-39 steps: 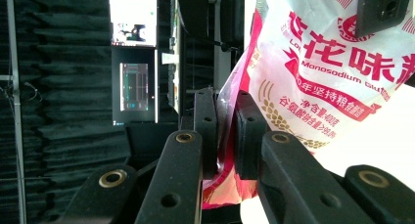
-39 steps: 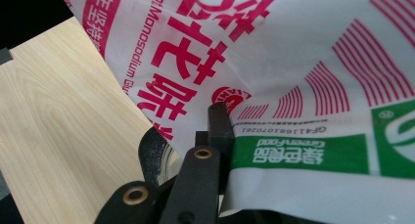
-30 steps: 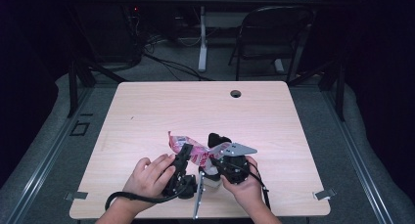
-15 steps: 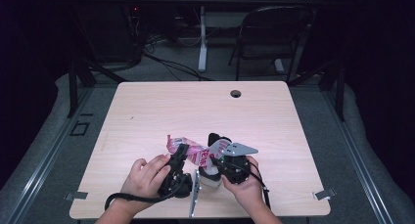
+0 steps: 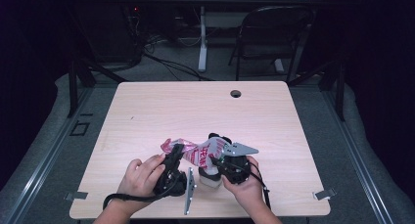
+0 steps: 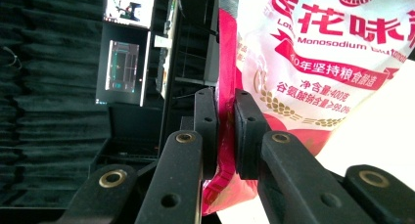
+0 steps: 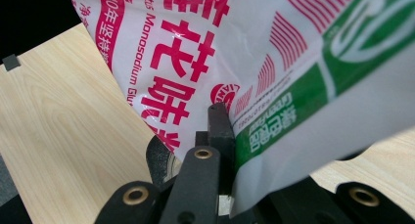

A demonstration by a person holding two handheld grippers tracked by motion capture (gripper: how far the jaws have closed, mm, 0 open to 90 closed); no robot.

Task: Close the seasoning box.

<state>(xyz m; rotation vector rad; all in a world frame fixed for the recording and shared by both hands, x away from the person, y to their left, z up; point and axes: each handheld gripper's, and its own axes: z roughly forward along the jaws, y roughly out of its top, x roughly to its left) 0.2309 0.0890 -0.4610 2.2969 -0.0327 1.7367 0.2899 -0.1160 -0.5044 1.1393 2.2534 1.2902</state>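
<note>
While both grippers clamp the bag, it hangs between them at the counter's 6 o'clock edge. Left gripper pinches its pink seam; right gripper bites the white-green edge, one jaw hidden behind plastic. Bag top and print are cut off in both gripper views.

The table lies open all round the packet between both hands
</note>
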